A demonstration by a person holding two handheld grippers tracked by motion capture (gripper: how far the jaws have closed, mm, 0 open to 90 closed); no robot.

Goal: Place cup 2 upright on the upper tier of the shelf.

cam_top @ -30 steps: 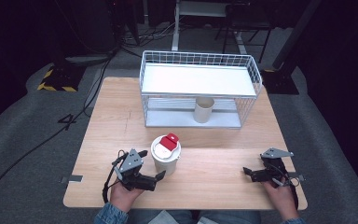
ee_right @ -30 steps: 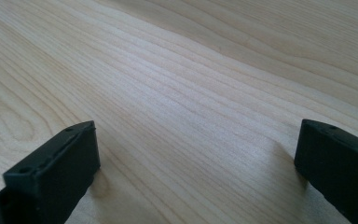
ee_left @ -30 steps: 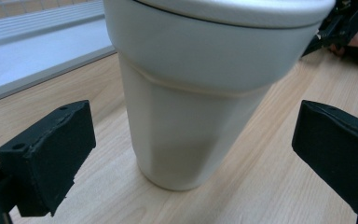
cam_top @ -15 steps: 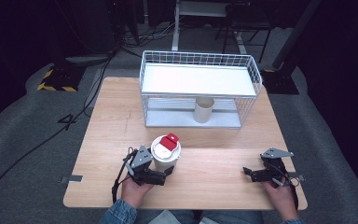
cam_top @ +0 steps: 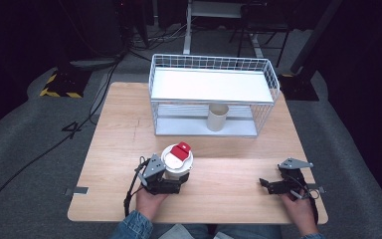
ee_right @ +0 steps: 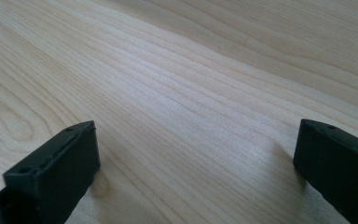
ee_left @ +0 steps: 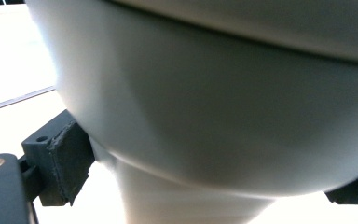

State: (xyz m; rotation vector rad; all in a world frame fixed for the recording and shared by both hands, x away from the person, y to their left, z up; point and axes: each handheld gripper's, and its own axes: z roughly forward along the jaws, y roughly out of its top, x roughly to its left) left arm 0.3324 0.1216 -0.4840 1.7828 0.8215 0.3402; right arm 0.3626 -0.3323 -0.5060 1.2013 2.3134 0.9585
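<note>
A white paper cup with a white lid and a red tab on top stands at the front left of the wooden table. My left gripper reaches in from the near side, and its jaws press on either side of the cup below the lid. In the left gripper view the cup wall looms very close, with one black pad against it. My right gripper hovers low over bare wood at the front right, and its two jaws stand wide apart around nothing.
A white wire rack with a flat white shelf stands at the back of the table. A beige cup stands upright under that shelf. Dark floor and cables surround the table.
My left gripper has slid right from beside the cup until its jaws sit around the cup. The cup shifted slightly. The right gripper has stayed still.
</note>
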